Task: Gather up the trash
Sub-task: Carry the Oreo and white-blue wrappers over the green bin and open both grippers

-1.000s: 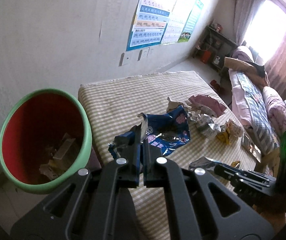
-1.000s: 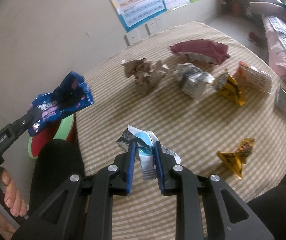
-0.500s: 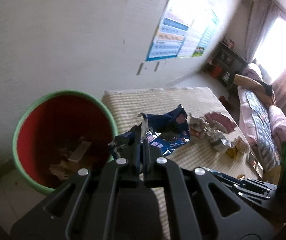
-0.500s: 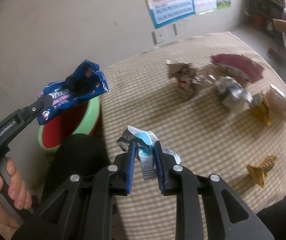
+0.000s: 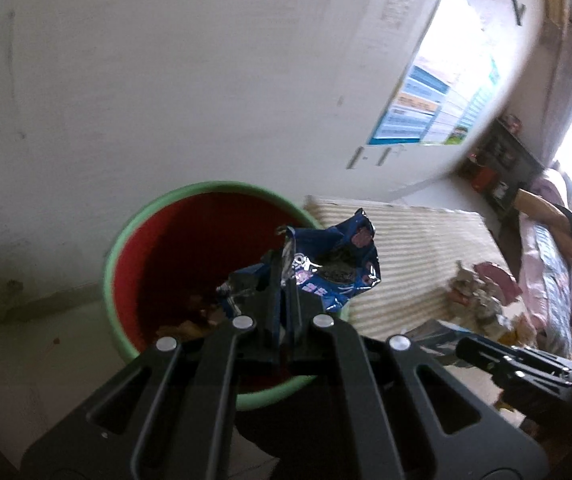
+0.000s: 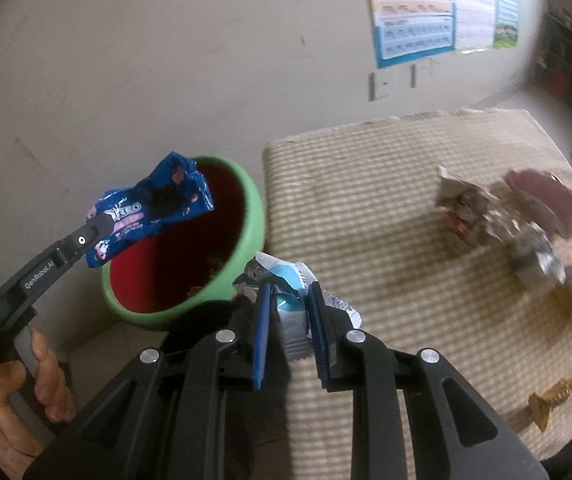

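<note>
Here, left claw clamps crumpled blue wrapper; right claw pinches white-blue wrapper.

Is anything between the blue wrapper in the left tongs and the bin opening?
Nothing visible. The blue wrapper, gripped in the left tongs, hangs over the open, lidless bin, which holds only some scraps.

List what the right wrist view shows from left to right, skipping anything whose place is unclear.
Hand → blue wrapper → bin → white-blue wrapper → crumpled wrappers → maroon bag.
</note>
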`<action>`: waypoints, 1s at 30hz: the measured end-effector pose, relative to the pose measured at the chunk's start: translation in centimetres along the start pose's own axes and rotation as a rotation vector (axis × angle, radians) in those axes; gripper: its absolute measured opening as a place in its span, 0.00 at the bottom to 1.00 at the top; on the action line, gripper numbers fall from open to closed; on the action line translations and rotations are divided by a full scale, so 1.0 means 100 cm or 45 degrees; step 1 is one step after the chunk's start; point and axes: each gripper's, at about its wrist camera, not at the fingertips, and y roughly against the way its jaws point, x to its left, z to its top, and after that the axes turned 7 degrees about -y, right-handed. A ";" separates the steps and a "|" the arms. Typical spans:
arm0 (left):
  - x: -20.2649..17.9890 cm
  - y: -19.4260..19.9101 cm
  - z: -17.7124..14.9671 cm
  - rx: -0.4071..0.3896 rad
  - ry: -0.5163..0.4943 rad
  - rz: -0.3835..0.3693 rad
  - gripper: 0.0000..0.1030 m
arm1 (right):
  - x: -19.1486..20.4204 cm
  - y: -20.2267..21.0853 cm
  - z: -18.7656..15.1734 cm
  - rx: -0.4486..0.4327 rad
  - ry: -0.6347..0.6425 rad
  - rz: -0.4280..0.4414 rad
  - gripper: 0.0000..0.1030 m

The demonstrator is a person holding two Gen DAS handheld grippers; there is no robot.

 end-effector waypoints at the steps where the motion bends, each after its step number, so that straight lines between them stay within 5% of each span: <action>1: 0.004 0.000 -0.001 0.002 0.007 0.010 0.01 | 0.007 -0.004 0.003 0.006 0.017 0.007 0.20; 24: 0.054 -0.010 -0.013 0.067 0.103 0.187 0.03 | 0.090 -0.037 0.032 0.013 0.259 0.119 0.21; 27: 0.057 -0.011 -0.012 0.065 0.123 0.196 0.18 | 0.092 -0.039 0.031 0.021 0.267 0.144 0.38; 29: 0.058 -0.009 -0.012 0.052 0.131 0.207 0.41 | 0.094 -0.037 0.030 0.010 0.272 0.158 0.40; 30: 0.057 -0.007 -0.012 0.042 0.135 0.208 0.41 | 0.095 -0.036 0.030 0.009 0.275 0.163 0.40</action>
